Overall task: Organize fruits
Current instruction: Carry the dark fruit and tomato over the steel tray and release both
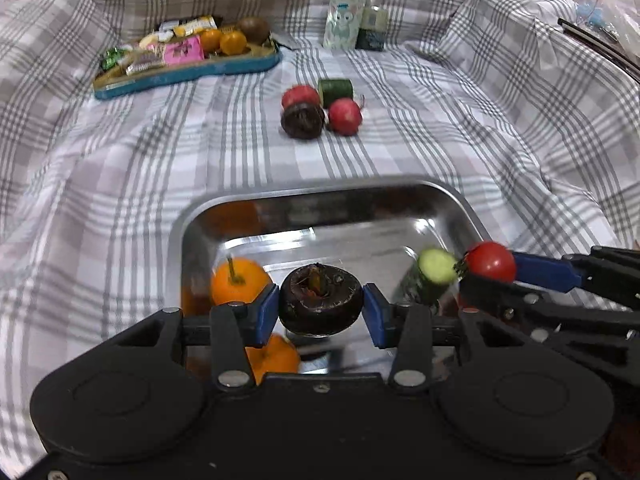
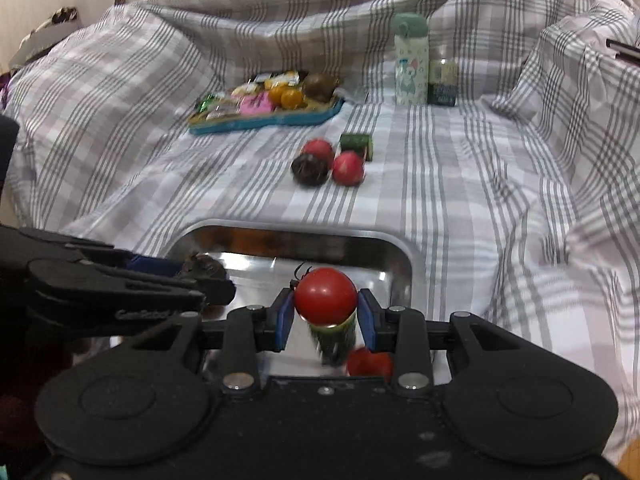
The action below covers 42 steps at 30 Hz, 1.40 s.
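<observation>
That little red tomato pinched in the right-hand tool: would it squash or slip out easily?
The tomato looks smooth and glossy, so it may slip between the right gripper's flat blue pads. Its thin skin could probably split under a hard squeeze. Being round, it would likely roll once dropped in the steel tray.

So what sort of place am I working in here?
Likely a home, on a bed or sofa: a rumpled plaid sheet covers everything, with a snack tray and a child's bottle on it.

Left tongs [image 2: 216, 280] arm carries raised lettering, unreadable.
</observation>
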Motion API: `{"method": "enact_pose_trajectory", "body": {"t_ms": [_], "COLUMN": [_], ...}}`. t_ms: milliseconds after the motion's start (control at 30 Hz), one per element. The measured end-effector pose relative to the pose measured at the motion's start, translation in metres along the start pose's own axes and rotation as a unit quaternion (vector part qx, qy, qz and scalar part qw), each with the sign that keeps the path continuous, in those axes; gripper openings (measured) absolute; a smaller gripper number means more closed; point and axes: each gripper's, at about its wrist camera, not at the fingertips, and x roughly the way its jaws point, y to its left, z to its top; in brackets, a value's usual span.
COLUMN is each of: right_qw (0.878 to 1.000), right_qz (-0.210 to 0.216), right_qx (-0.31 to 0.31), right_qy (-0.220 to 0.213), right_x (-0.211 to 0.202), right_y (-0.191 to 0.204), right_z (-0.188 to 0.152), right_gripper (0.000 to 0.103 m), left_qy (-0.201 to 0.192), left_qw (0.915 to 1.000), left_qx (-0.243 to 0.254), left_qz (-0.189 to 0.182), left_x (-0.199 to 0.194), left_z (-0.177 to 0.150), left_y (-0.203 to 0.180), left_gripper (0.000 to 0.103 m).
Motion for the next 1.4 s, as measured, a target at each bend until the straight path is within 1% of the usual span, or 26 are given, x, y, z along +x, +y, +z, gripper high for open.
{"method": "enact_pose_trajectory", "body": {"t_ms": [67,167,267,400,500,600,1067,1233,1400], "right_qw": [1.0,1.0,0.999,1.0,1.0,1.0,1.0,1.0,1.0], "right_qz": [0.0,0.005,0.009,0.008,0.007,0.005,0.006,0.006,0.006], "right_qx": [-0.008,-0.018,-0.021,-0.012,-0.009,-0.009,-0.01,-0.009,-0.007], "right_qy": [0.011,0.021,0.028,0.027,0.026,0.026,0.019,0.019,0.018], "right_x": [0.0,-0.001,0.001,0.002,0.001,0.001,-0.001,-0.001,0.0], "right_y": [0.004,0.009,0.011,0.01,0.008,0.007,0.007,0.006,0.006], "right_z": [-0.005,-0.012,-0.015,-0.014,-0.013,-0.013,-0.014,-0.014,-0.012], "right_gripper": [0.036,0.036,0.036,0.036,0.036,0.036,0.036,0.036,0.036], "left_qy": [0.0,0.0,0.008,0.005,0.002,-0.002,-0.006,-0.01,-0.003], "left_qw": [1.0,1.0,1.0,0.9998,0.9998,0.9997,1.0,0.9998,0.9997], "left_qx": [0.001,0.006,-0.001,-0.013,-0.012,-0.016,-0.008,0.002,0.007], "left_qz": [-0.005,-0.003,-0.006,-0.013,-0.012,-0.017,0.0,0.015,0.022], "left_x": [-0.001,-0.001,0.0,-0.002,-0.003,-0.004,-0.008,-0.01,-0.009], "left_z": [-0.005,-0.007,-0.007,-0.008,-0.008,-0.007,-0.007,-0.008,-0.011], "left_y": [-0.002,-0.003,-0.002,0.001,0.002,0.003,-0.001,-0.004,-0.004], "left_gripper": [0.052,0.053,0.053,0.053,0.051,0.051,0.051,0.051,0.051]}}
